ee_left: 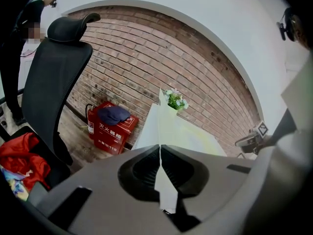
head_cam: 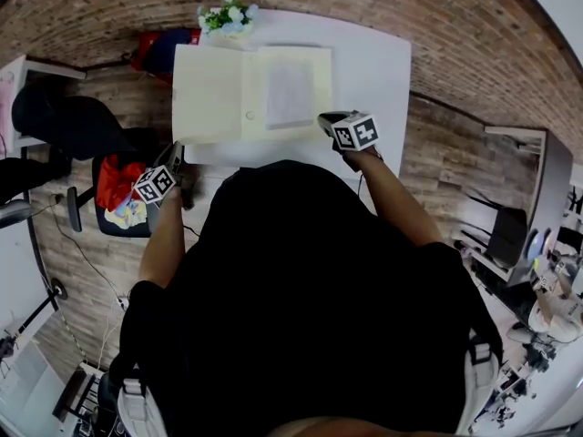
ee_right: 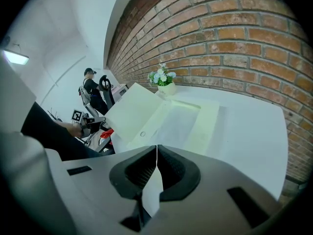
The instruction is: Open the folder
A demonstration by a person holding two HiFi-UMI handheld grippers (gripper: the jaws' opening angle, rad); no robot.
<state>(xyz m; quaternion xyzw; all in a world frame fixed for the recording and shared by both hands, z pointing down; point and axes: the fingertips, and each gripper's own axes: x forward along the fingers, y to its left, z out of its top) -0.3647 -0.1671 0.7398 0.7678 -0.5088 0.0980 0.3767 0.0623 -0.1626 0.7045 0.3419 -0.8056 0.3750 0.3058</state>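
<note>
Left gripper [ee_left: 160, 147] and right gripper [ee_right: 156, 147] have jaws shut and empty; folder [head_cam: 250, 94] lies open on the bench [head_cam: 375, 71], so the task looks done

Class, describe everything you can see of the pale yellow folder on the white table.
The pale yellow plastic-looking folder lies fully open on the white table, with its spine running away from the person. Its right half lies flat and holds a grey printed sheet, seemingly under a clear pocket. The plain left cover reaches the table's left edge and looks slightly raised. It carries a small round stud near the fold. Only the table touches the folder.
</note>
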